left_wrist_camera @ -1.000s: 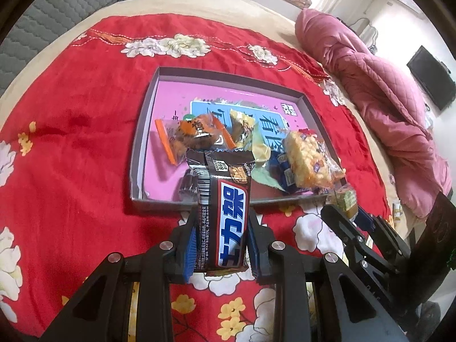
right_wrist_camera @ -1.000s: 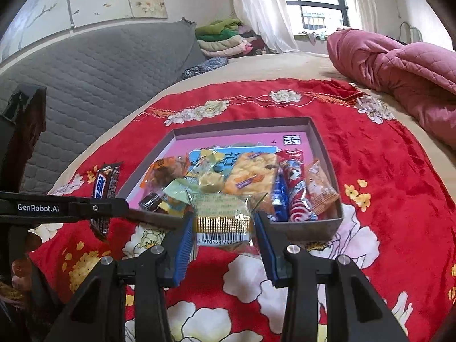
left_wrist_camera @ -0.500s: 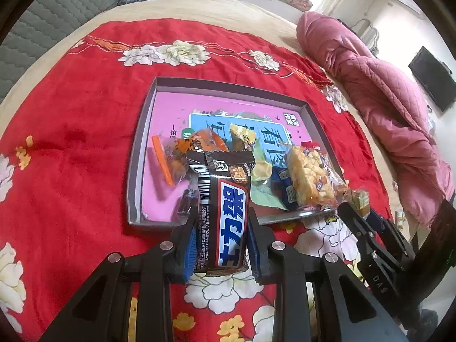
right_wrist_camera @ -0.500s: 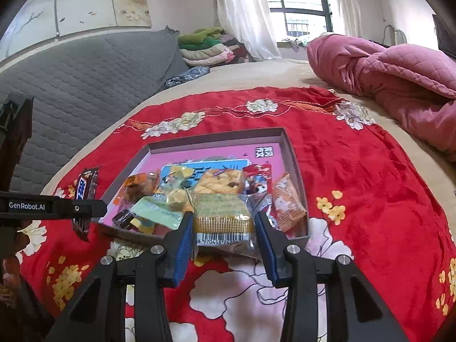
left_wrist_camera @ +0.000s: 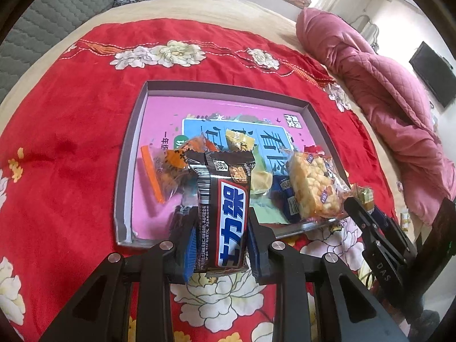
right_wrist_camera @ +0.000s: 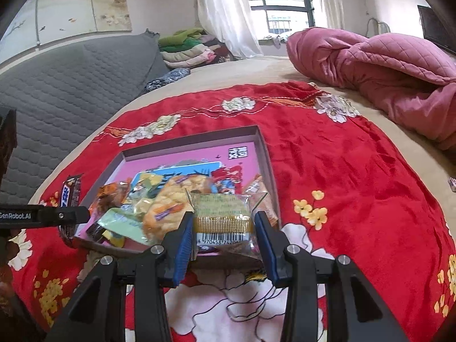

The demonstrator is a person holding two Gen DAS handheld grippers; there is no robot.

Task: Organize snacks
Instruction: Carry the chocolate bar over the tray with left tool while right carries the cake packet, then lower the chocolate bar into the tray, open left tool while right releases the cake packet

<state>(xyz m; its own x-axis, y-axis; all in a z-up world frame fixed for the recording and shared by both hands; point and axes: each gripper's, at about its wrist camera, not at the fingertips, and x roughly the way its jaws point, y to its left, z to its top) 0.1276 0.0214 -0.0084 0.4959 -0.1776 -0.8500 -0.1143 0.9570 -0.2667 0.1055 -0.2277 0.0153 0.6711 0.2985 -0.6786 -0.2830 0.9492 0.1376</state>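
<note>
My left gripper point(left_wrist_camera: 221, 242) is shut on a dark chocolate bar point(left_wrist_camera: 225, 208) with a blue and white label, held upright over the near edge of a shallow grey box point(left_wrist_camera: 125, 171) with a pink floor. My right gripper point(right_wrist_camera: 222, 242) is shut on a clear-wrapped pastry point(right_wrist_camera: 222, 216) with a gold band and barcode, just over the box's near rim point(right_wrist_camera: 228, 262). Inside the box lie several snacks: an orange packet point(left_wrist_camera: 168, 168), a puffed rice bar point(left_wrist_camera: 310, 191) and green and blue wrappers. In the right wrist view the left gripper's finger point(right_wrist_camera: 51, 215) and its bar point(right_wrist_camera: 69, 196) show at the left.
The box rests on a red floral cloth point(left_wrist_camera: 71, 142) spread over a bed. A pink quilt point(right_wrist_camera: 384, 65) is bunched at the right, a grey padded headboard point(right_wrist_camera: 71, 71) at the left, folded clothes point(right_wrist_camera: 188, 48) behind. A small packet point(right_wrist_camera: 451, 183) lies on the far right.
Both grippers have moved closer to the box with their snacks still gripped; the box sits nearer and larger under each. The right gripper has turned a little.
</note>
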